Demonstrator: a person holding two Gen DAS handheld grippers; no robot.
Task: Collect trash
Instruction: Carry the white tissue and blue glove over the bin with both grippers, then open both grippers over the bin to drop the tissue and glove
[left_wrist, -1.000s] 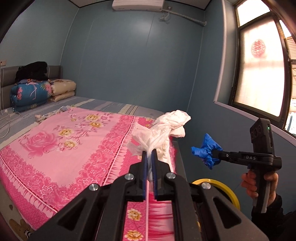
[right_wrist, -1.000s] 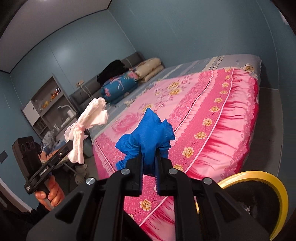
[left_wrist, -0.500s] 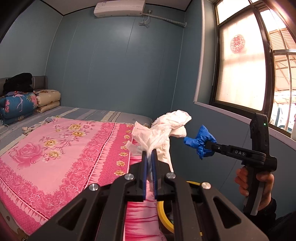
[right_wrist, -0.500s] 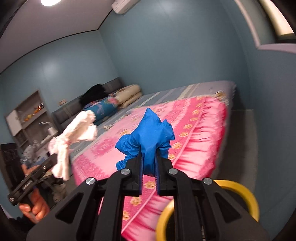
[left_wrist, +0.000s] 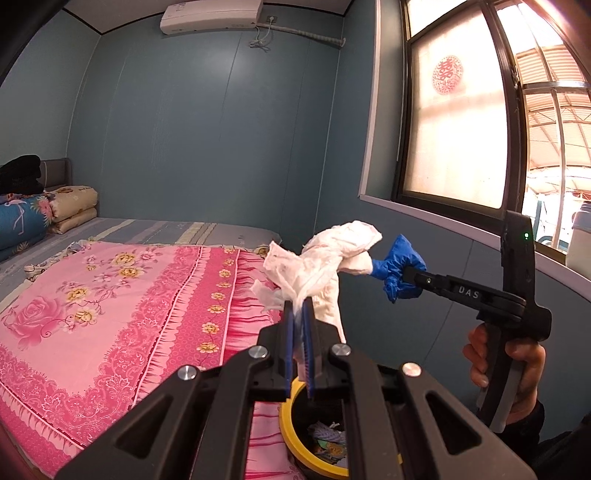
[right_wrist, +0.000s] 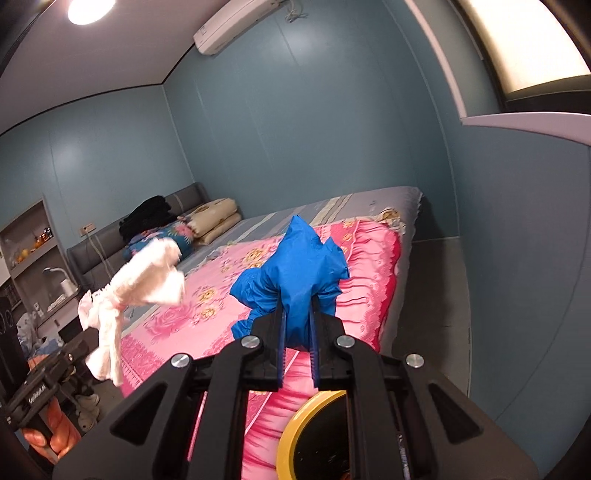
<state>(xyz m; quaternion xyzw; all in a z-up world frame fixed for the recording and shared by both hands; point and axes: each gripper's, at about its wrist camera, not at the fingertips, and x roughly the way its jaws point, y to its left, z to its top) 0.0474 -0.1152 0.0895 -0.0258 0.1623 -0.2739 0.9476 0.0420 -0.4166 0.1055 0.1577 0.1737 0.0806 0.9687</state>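
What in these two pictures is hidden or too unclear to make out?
- Yellow-rimmed bin: both views, mostly behind the hand-held grippers; its contents are barely visible.
- White tissue wad: right wrist view, motion-blurred.
- Shelf items: right wrist view, too small.
- Outdoors past the window: left wrist view, glare.

You're holding both tongs up over the bin (left_wrist: 286, 424), which is sitting on the floor right beside the bed's (left_wrist: 110, 295) foot corner, between the bed and the window wall. The left tongs (left_wrist: 297, 332) are pinching a tissue wad (left_wrist: 325, 266) almost straight above the bin's rim, and the right tongs (right_wrist: 295, 332) are gripping a crumpled glove (right_wrist: 295, 273) just to the right, nearly touching the wad's tip. Folded quilts (left_wrist: 44, 218) are lying at the bed's far head end, and shelves (right_wrist: 29, 251) are standing beyond it.
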